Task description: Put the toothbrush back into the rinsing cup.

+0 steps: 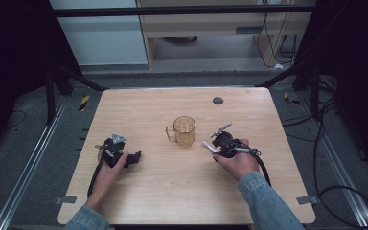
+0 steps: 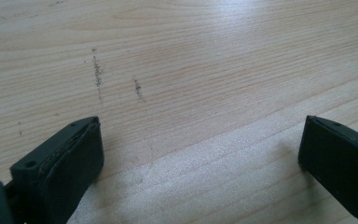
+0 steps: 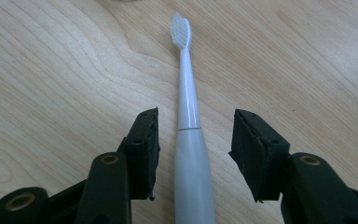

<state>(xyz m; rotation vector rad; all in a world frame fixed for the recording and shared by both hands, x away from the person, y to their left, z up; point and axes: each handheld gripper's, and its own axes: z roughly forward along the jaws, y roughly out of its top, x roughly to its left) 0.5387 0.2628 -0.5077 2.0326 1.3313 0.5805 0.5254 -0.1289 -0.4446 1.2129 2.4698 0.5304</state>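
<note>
Right gripper (image 3: 193, 154): jaws partly open, straddling the slim white plastic toothbrush (image 3: 186, 116) without pressing it, aligned along its handle, likely for a lengthwise pickup. Toothbrush flat on the pale wooden table (image 1: 139, 191), bristles toward the nearby translucent amber handled mug (image 1: 184, 131). Left gripper (image 2: 200, 154): wide open, empty, resting aside.

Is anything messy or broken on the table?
Nothing broken or spilled. The cup stands upright, the toothbrush lies flat between the right gripper's fingers, untouched. Only faint dark scuffs mark the table.
</note>
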